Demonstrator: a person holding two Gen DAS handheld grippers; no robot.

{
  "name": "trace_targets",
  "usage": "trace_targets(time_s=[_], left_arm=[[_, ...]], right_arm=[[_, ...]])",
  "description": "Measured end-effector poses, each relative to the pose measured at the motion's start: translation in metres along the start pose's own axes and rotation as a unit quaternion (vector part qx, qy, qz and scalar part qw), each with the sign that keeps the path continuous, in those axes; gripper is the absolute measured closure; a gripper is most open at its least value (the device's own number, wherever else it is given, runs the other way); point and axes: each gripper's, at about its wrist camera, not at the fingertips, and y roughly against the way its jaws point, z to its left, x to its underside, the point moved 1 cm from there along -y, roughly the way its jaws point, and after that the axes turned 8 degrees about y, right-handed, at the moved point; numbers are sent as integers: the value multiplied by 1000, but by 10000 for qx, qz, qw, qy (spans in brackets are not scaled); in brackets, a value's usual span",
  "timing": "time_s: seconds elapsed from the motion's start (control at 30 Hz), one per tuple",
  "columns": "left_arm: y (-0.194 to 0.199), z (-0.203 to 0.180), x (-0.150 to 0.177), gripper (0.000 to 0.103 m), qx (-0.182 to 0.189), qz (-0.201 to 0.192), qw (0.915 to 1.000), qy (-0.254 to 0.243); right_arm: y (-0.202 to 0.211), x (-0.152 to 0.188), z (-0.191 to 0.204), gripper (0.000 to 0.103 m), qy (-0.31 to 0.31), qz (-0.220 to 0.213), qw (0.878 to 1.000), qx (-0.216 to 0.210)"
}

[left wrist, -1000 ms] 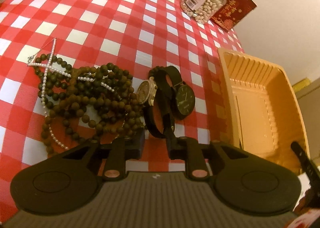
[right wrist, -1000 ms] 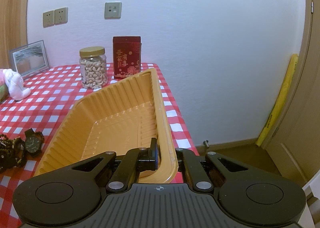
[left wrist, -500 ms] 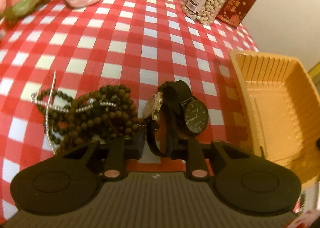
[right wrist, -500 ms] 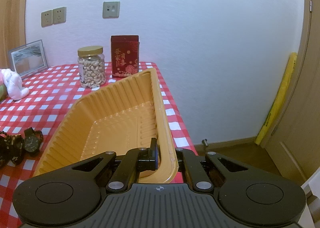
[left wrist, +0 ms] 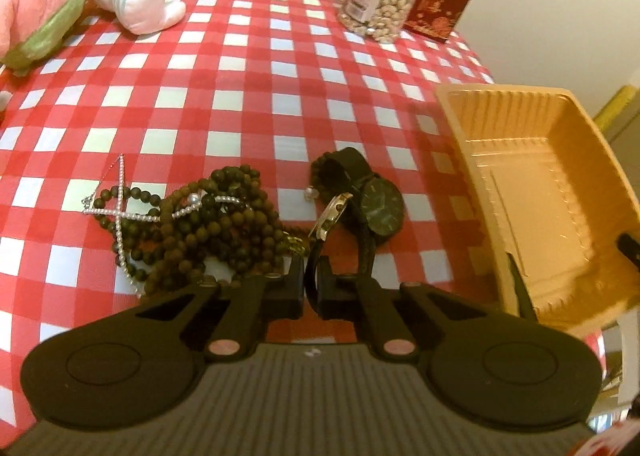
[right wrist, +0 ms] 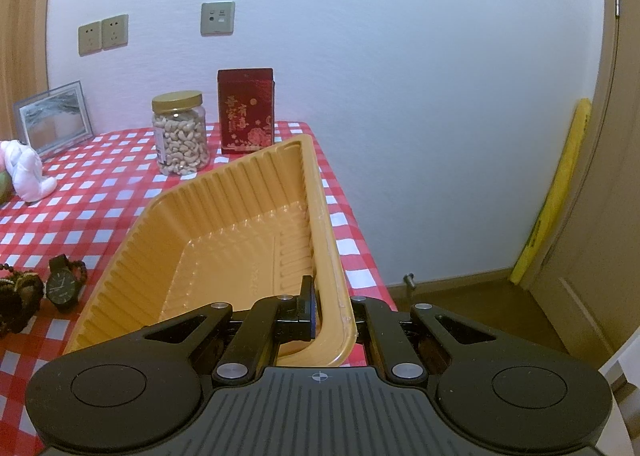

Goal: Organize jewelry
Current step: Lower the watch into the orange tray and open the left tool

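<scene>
Checkered worktop (left wrist: pixel 248 67): my left gripper (left wrist: pixel 311 288) jaws pinch the gold watch (left wrist: pixel 332 211) strap, running toward 12 o'clock; right gripper (right wrist: pixel 332 316) jaws clamp the tray (right wrist: pixel 224 223) rim, tray at 3 o'clock.

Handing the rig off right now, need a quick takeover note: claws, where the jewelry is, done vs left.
Left claw: shut on the strap of the gold-cased watch, tipped on edge by the pile.
Right claw: shut on the near wall of the orange ribbed plastic tray, which sits tilted at the table's edge.
On the checkered cloth: black-faced watch, dark wooden bead strands, thin pearl chain.
Done: nothing in the tray yet.
Left: move both watches, beads and chain into it.
</scene>
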Motion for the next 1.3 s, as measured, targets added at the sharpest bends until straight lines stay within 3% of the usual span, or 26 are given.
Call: trace_targets(time_s=[0.17,0.37,0.6,0.77,0.93,1.17,1.3], left_arm=[[15,-16,4,98,336,7,9994,-115],[15,-63,7,98,1043,147,9938,-366],[-15,-115,15,98,1624,764,9820,-590],[-31,-132,19,97,1727,1050,9768,-712],[-33,-133,19,95,1738,1037,9765,-741],[-7,-108,8,75,1808,706,9792,-588],[7,-82,1,69,1417,366,9879,-505]], right_arm=[[0,1,0,98,-2,22,10000,-2],[4,1,3,98,33,-17,10000,-16],[8,0,4,99,81,-19,10000,-35],[8,-1,5,99,98,-14,9999,-22],[8,-1,5,99,98,17,9999,-14],[7,-1,5,99,94,25,10000,-3],[6,-1,5,99,70,37,10000,12]])
